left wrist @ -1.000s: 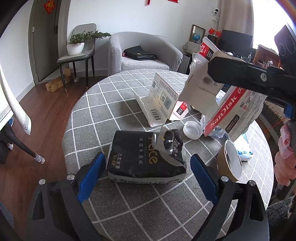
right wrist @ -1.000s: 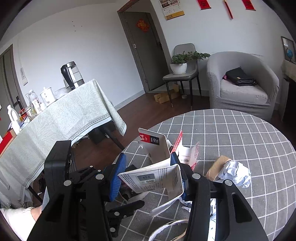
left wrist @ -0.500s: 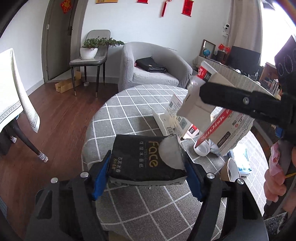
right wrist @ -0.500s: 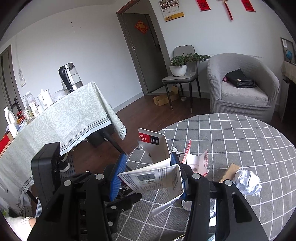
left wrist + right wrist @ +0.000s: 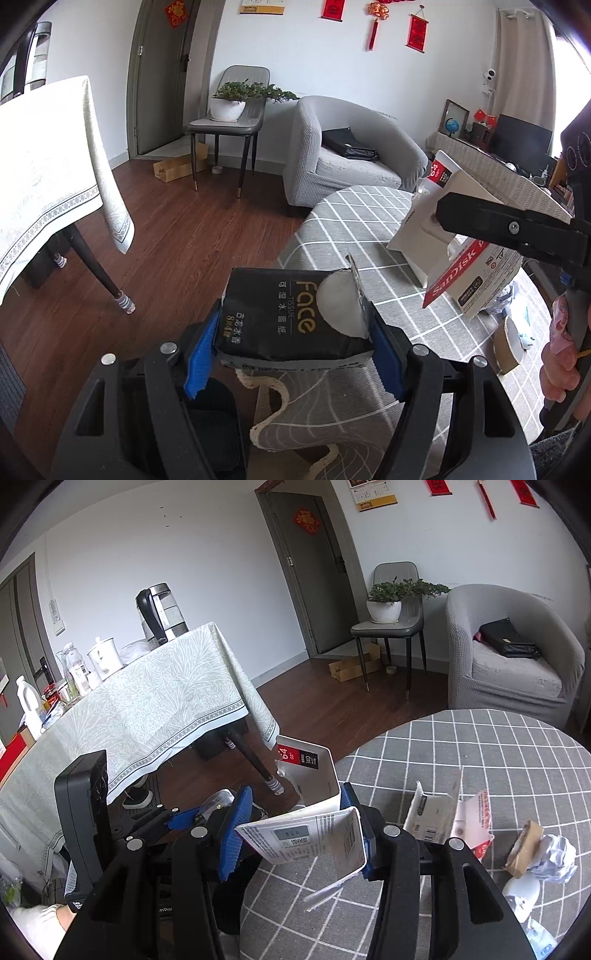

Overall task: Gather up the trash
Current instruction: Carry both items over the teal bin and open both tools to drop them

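My left gripper (image 5: pixel 291 332) is shut on a black Face tissue pack (image 5: pixel 284 314) with its top torn open, held above the edge of the round grey checked table (image 5: pixel 354 221). My right gripper (image 5: pixel 295 819) is shut on a white and red SanDisk card package (image 5: pixel 314 834), which also shows at the right of the left wrist view (image 5: pixel 469 273). More trash lies on the table (image 5: pixel 517 746): an open white carton (image 5: pixel 436 816), a brown tape roll (image 5: pixel 522 843), a crumpled paper ball (image 5: pixel 554 856).
A second table with a pale green cloth (image 5: pixel 147 705) carries a kettle (image 5: pixel 159 609) and bottles. A grey armchair (image 5: pixel 343 155) with a black bag and a chair with a potted plant (image 5: pixel 232 103) stand beyond, on a dark wood floor.
My left gripper closed on the tissue pack, lifted it off the table and carried it back past the table's edge. The right gripper kept hold of the SanDisk package and drew back a little.
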Tool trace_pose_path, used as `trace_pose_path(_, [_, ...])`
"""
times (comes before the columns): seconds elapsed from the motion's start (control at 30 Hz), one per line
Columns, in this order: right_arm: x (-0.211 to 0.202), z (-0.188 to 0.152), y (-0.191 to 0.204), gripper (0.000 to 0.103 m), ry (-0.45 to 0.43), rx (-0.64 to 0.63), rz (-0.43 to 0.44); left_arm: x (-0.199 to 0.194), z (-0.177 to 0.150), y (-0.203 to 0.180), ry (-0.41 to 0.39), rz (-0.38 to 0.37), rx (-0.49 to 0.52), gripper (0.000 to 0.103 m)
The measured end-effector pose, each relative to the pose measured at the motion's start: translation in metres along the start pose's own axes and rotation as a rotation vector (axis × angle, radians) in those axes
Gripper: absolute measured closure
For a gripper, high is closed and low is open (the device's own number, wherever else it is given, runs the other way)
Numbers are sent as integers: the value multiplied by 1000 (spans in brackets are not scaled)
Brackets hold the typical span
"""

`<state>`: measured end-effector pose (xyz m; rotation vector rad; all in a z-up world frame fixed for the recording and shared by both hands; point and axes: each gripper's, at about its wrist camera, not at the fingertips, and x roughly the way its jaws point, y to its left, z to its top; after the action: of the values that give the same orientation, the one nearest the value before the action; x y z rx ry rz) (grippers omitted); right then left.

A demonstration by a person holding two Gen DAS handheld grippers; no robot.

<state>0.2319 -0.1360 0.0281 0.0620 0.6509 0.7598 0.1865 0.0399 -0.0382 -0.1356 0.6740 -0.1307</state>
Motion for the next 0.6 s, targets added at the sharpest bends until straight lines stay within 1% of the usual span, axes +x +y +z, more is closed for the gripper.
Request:
trace_pose_path(0.13, [15,4,17,53,10,-13,29,-2,-7,27,21,45,-19,28])
trace_pose_path(0.27, [30,7,33,53,22,-22,59,-1,-15,54,61,86,-45,28])
trace_pose_path(0.37, [42,8,44,53,34,-25,82,3,-24,73,111,137,-57,28])
trace_pose_path(0.6, [72,7,72,53,68,-39,127,16,-52,109,236,198,-75,28])
